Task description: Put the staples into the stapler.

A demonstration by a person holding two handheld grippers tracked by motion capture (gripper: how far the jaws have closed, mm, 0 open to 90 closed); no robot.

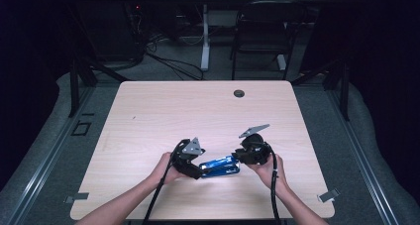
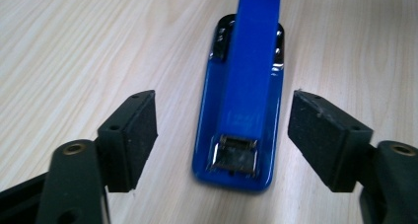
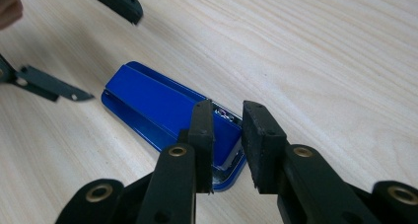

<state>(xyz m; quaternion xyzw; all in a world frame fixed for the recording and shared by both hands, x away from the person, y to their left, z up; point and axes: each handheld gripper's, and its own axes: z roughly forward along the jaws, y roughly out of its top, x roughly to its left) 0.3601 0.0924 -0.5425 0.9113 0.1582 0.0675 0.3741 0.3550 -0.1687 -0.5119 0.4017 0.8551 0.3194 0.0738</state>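
A dim room with dark drapes at both sides is seen in the high view, with a black chair (image 1: 261, 29) and loose floor cables (image 1: 168, 61) beyond the far edge of a pale wooden desk (image 1: 198, 111). Most of the desk surface is left bare; a small round grommet (image 1: 239, 93) is set near the far edge, right of centre. Wide open room is available toward the far, left and right edges, while the work is crowded close to the near edge.

A blue stapler (image 1: 220, 166) is laid flat on the desk near the near edge, about midway between left and right, between the two grippers. The left gripper (image 1: 197, 174) is held at the stapler's left end, and in the left gripper view its jaws are spread wide on either side of the stapler (image 2: 241, 110) without touching it; bare wood is visible between each pad and the blue base. The stapler's far end is cut off by the top of that view.

The right gripper (image 1: 236, 158) is held at the stapler's right end. In the right gripper view its jaws are drawn close together, with a narrow gap left between the pads, over the near end of the stapler (image 3: 162, 110); whether anything is pinched between them cannot be told, since that end is hidden behind the left-hand jaw. Parts of the left gripper (image 3: 74, 41) are seen at the upper left of that view, cut off by the frame.

Both forearms are cut off by the bottom of the high view, and fine detail there is blurred.
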